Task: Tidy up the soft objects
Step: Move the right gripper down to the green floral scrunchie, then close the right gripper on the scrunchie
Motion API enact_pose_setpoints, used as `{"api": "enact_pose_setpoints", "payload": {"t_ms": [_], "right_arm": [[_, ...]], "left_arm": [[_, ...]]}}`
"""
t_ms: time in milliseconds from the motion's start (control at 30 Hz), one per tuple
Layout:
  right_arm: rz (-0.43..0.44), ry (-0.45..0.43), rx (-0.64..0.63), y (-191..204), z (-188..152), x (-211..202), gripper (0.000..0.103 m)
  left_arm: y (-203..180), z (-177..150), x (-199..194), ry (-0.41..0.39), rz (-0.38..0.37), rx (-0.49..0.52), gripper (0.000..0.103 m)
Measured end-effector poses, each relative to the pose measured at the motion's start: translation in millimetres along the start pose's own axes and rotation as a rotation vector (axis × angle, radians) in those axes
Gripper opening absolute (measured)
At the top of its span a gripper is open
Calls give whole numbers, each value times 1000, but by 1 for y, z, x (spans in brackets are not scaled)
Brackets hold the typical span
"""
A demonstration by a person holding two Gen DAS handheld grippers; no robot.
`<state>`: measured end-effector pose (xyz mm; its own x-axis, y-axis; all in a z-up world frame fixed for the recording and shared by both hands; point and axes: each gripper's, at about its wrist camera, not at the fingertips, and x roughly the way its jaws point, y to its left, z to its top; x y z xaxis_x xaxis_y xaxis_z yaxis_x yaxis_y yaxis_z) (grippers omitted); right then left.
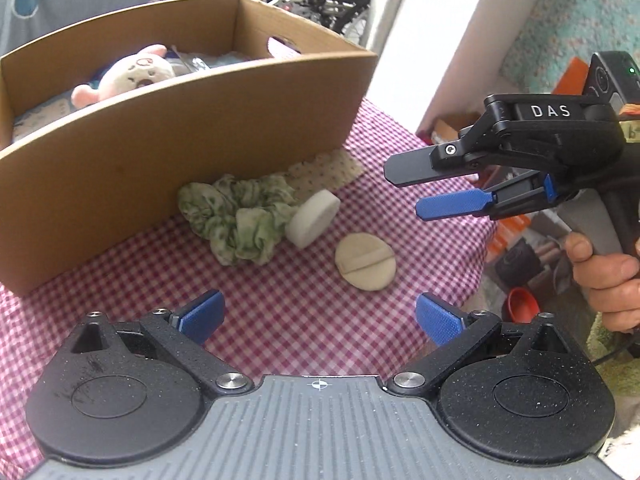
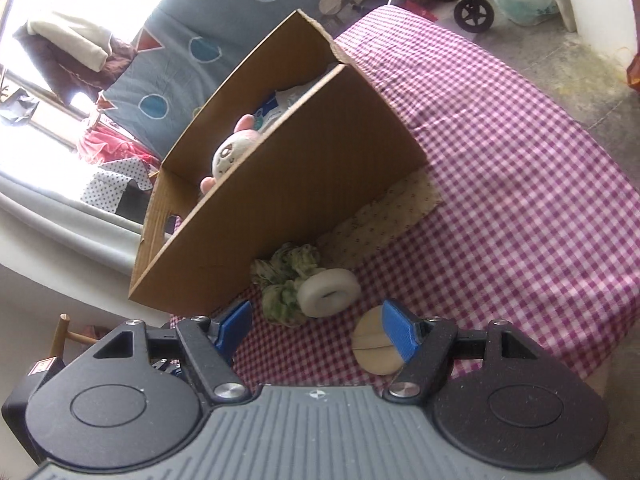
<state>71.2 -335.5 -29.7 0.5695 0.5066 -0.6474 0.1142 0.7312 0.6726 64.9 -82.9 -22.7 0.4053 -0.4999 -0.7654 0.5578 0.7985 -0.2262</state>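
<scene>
A green-and-white crumpled fabric scrunchie (image 1: pixel 240 220) lies on the counter (image 1: pixel 400 152), which is covered in pink-and-white gingham cloth, right against the front wall of a brown cardboard box (image 1: pixel 180 128). A thick white round sponge (image 1: pixel 313 219) leans tilted on the scrunchie's edge. Near it, apart, a flat beige powder puff (image 1: pixel 366 261) with a band across its face lies flat. Inside the box sits a white plush toy (image 1: pixel 136 74) with pink ears, on what may be packaged items.

The left tool (image 1: pixel 318 320) has its blue textured pads spread wide, empty, short of the puff. The right tool (image 2: pixel 316 326) is likewise spread and empty, its right pad just over the puff's edge.
</scene>
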Motion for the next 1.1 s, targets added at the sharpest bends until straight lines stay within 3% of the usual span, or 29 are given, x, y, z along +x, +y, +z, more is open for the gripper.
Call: {"api": "enact_pose_setpoints", "payload": {"t_ms": [233,600,833,1100], "right_arm": [[-29,31,31,-20,-1,9,75],[23,23,-163,20,29,42,72],[-67,105,-376,55,47,87,59],[-140,233,-534,73,41,125,50]], "left_arm": [[-16,6,17,12,29,88,101],[9,23,25,-20,129,40,90],[32,32,40,10,144,14,77],[49,37,62,59,116,9,68]]}}
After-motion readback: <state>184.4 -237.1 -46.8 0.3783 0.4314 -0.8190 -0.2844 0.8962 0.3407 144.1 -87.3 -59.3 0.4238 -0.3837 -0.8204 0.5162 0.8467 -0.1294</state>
